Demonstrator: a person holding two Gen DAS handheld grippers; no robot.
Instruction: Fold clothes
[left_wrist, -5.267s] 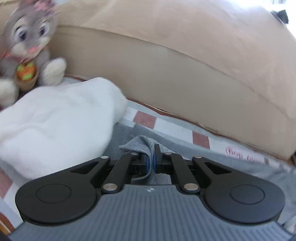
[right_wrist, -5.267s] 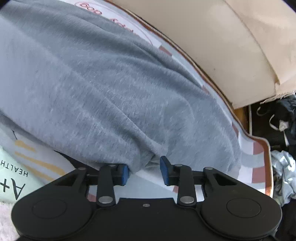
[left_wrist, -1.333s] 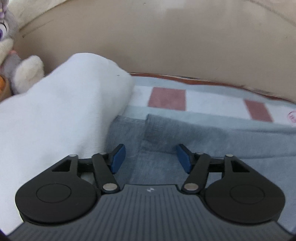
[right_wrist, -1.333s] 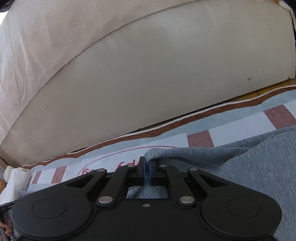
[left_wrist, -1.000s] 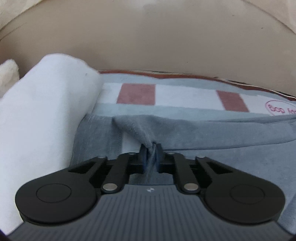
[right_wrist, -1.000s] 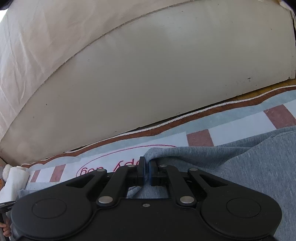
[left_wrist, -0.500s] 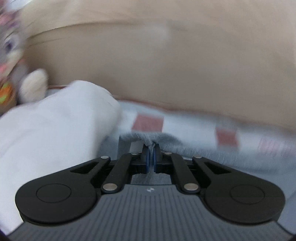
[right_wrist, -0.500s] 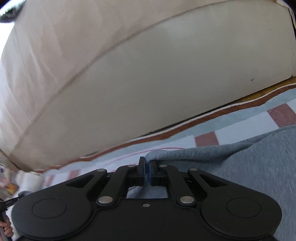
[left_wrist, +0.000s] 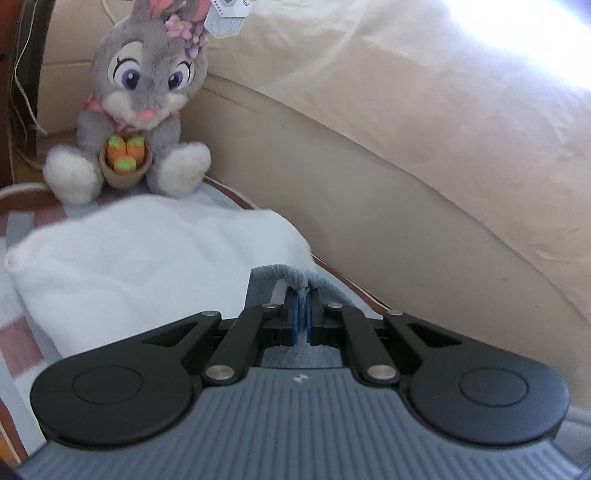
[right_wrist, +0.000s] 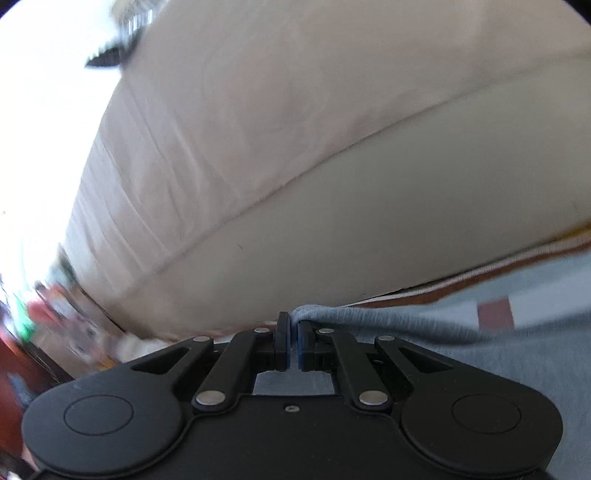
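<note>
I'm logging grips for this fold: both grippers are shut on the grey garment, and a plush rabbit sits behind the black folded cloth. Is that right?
Not quite. The folded cloth in front of the plush rabbit is white, as the left wrist view shows. The rest holds: the left gripper and right gripper are both shut on the grey garment.

- The grey garment shows in the left wrist view only as a small bunched edge above the left gripper; the rest lies hidden behind the gripper's body.
- In the right wrist view the garment runs off the right edge, and the right gripper covers its near part.
- The white folded cloth is partly hidden by the left gripper.
- The clutter at the left edge of the right wrist view is too blurred to tell.
- The tag above the plush rabbit is cut off by the top edge.
</note>
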